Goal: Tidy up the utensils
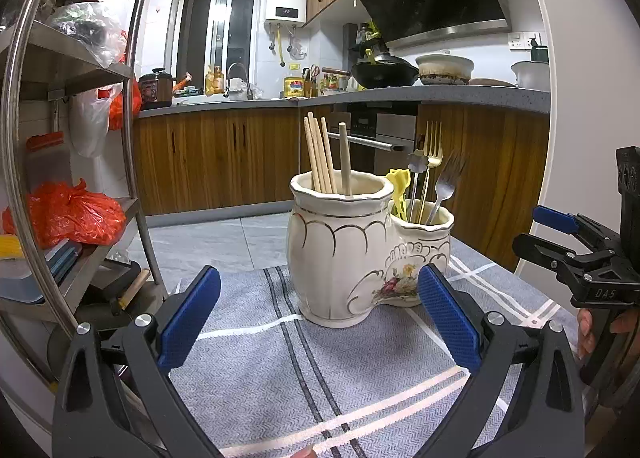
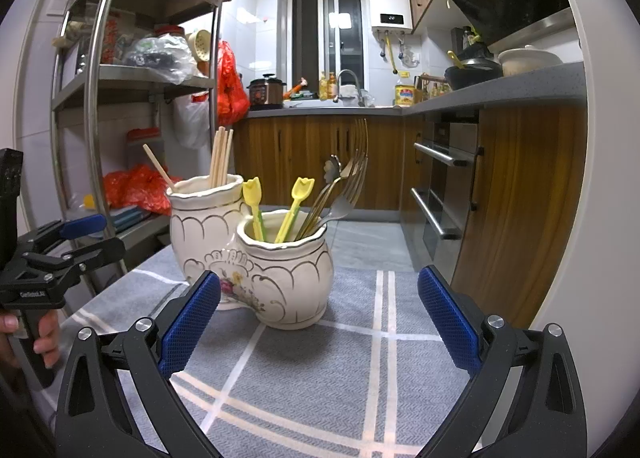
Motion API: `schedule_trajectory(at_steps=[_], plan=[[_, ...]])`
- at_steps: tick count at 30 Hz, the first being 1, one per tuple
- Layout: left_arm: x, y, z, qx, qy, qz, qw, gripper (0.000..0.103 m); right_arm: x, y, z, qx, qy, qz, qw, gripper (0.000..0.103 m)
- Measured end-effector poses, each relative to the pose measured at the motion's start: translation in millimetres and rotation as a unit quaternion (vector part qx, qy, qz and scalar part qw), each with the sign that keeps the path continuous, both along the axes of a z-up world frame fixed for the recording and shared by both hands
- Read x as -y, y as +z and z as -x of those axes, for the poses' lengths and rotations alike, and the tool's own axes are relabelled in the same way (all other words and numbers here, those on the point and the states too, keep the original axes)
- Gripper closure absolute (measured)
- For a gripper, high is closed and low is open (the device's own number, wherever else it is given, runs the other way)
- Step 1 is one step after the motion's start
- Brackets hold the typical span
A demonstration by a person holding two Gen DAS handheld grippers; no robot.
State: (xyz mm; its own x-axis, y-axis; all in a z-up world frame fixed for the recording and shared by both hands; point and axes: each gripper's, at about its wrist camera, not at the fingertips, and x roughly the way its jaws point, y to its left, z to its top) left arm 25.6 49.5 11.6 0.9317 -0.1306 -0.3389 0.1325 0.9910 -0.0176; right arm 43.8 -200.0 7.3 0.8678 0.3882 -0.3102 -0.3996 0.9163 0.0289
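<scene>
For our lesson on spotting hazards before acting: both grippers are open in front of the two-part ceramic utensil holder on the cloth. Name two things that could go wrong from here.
1. The ceramic holder stands on a loose grey cloth; a nudge from the open right gripper or left gripper might slide or tip it.
2. The forks and chopsticks lean loosely above the rims; reaching for one could snag its neighbours and flick them out.

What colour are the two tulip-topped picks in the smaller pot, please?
Yellow tulip-topped picks, seen best in the right wrist view.
</scene>
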Motion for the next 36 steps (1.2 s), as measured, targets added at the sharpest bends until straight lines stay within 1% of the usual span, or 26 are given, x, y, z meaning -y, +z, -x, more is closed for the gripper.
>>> schedule_trajectory(at_steps=[36], plan=[[-0.3,1.4,2.3,0.004,0.004,-0.004,1.0000,0.006,2.0,1.2,-1.9,0.005,-0.002,0.000,1.000,0.005]])
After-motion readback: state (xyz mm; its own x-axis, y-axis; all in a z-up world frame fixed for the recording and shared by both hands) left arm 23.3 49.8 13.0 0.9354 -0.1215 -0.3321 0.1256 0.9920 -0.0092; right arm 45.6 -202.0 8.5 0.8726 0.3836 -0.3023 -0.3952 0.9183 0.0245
